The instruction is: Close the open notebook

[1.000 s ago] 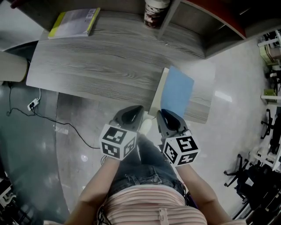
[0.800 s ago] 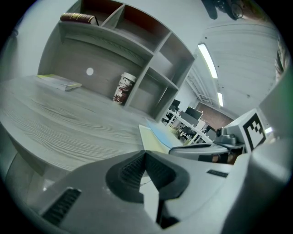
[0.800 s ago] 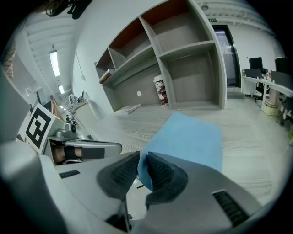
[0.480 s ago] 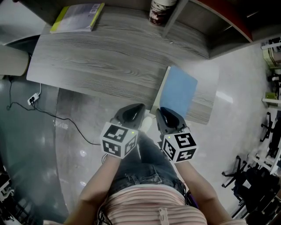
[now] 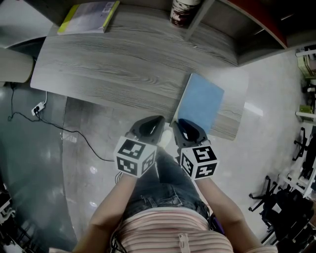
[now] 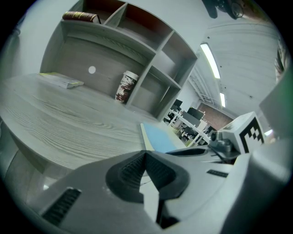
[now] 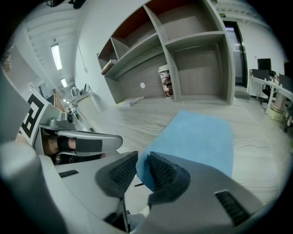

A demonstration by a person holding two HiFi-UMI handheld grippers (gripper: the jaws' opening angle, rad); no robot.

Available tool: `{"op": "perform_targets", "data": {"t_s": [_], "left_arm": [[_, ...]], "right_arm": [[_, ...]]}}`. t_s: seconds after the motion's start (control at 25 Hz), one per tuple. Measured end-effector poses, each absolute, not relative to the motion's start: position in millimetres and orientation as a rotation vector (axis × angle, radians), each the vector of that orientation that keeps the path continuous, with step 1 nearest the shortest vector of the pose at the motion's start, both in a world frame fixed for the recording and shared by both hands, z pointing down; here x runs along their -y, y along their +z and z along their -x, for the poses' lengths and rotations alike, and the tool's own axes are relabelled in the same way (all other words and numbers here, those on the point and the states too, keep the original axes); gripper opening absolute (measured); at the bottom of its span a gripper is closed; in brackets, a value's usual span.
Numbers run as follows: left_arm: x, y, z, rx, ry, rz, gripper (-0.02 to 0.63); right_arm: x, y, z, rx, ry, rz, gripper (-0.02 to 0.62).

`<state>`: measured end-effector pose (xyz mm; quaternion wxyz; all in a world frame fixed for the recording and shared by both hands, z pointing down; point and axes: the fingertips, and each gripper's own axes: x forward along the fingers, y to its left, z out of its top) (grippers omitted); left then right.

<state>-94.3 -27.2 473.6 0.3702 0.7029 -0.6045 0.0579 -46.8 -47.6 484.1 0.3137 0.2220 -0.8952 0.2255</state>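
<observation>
The blue-covered notebook (image 5: pixel 200 106) lies flat and closed at the near right edge of the grey wooden desk (image 5: pixel 113 64). My right gripper (image 5: pixel 180 124) is at its near left corner. In the right gripper view the blue cover (image 7: pixel 197 137) reaches in between the pads of my right gripper (image 7: pixel 137 165); the jaws have just been opening, and a thin gap shows beside the cover. My left gripper (image 5: pixel 156 121) hovers just left of it off the desk edge, and its pads (image 6: pixel 137 167) meet with nothing between them. The notebook (image 6: pixel 158 138) lies ahead to its right.
A yellow-edged book (image 5: pixel 89 17) lies at the desk's far left. A printed canister (image 5: pixel 183 12) stands by the shelf unit (image 7: pixel 183 41) at the back. A cable and plug (image 5: pixel 37 117) run over the floor to the left. The person's legs are below the grippers.
The right gripper has edged a little left toward the left gripper, at the notebook's corner. The notebook stays flat on the desk. The left gripper has kept its place.
</observation>
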Motion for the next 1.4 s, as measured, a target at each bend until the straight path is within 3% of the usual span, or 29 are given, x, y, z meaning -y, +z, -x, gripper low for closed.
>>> {"op": "perform_targets", "data": {"t_s": [1.4], "left_arm": [[20.9, 477.6, 102.5, 1.557, 0.164, -1.784, 0.012]], "right_arm": [[30.3, 481.4, 60.2, 2.377, 0.637, -0.487, 0.146]]}}
